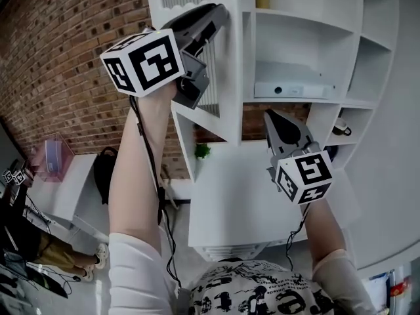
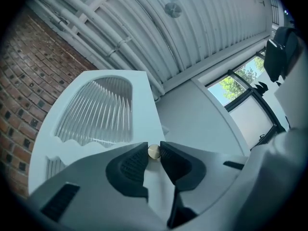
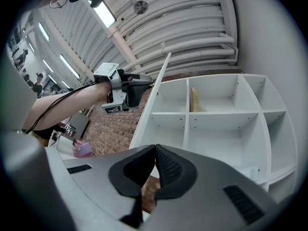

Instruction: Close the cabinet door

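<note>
The white cabinet door (image 1: 223,58), with a ribbed glass panel (image 2: 98,112), stands open and shows edge-on in the right gripper view (image 3: 153,97). My left gripper (image 1: 220,15) is raised to the door's edge. In its own view the left gripper (image 2: 154,147) is shut on the small round brass knob (image 2: 153,152) of the door. My right gripper (image 1: 272,117) hangs lower, in front of the open shelves (image 1: 308,38), apart from the door. Its jaws (image 3: 155,148) are shut with nothing between them.
The cabinet (image 3: 211,114) has several open white compartments; a yellow upright object (image 3: 194,99) stands in an upper one and a white device (image 1: 292,90) lies on a lower shelf. A brick wall (image 1: 59,58) is at the left, a white counter (image 1: 230,195) and a small plant (image 1: 202,151) below.
</note>
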The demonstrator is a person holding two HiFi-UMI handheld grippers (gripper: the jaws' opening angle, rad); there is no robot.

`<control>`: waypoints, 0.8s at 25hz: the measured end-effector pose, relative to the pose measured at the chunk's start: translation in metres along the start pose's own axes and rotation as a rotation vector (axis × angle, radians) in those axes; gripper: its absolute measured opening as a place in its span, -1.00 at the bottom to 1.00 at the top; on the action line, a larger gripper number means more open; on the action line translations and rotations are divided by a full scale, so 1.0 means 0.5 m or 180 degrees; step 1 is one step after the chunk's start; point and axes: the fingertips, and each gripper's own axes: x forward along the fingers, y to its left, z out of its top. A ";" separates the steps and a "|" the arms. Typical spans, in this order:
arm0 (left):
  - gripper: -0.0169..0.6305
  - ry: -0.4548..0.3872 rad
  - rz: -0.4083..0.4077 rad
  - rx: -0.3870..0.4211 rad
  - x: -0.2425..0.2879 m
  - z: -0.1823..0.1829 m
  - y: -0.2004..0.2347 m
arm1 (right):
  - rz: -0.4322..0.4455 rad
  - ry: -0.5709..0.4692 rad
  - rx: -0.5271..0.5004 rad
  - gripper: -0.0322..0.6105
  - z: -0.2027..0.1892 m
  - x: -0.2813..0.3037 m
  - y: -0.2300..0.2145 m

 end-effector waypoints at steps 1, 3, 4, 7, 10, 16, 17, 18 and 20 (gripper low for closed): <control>-0.68 0.0028 0.0002 0.0032 0.012 -0.010 0.000 | -0.0024 -0.0017 0.0009 -0.85 -0.003 0.002 -0.010; -0.67 0.0085 -0.0007 0.0088 0.034 -0.026 0.004 | -0.0061 -0.0038 0.0026 -0.85 -0.010 0.011 -0.026; -0.67 0.0109 -0.0015 0.0113 0.045 -0.033 0.007 | -0.0076 -0.0042 0.0023 -0.85 -0.013 0.016 -0.032; -0.67 0.0153 -0.0017 0.0154 0.080 -0.051 0.021 | -0.0144 -0.0032 0.0003 -0.85 -0.019 0.037 -0.059; -0.66 0.0188 0.0011 0.0201 0.117 -0.071 0.041 | -0.0222 -0.0025 0.0027 -0.85 -0.023 0.060 -0.088; -0.64 0.0287 0.0160 0.0332 0.181 -0.118 0.073 | -0.0353 -0.0010 0.0012 -0.85 -0.036 0.102 -0.148; -0.64 0.0285 0.0190 0.0324 0.190 -0.122 0.078 | -0.0366 -0.0012 0.0014 -0.85 -0.036 0.108 -0.158; -0.64 0.0277 0.0222 0.0327 0.198 -0.124 0.083 | -0.0369 -0.0019 0.0016 -0.85 -0.036 0.115 -0.167; -0.64 0.0260 0.0281 0.0372 0.213 -0.129 0.093 | -0.0351 -0.0028 0.0029 -0.85 -0.041 0.128 -0.184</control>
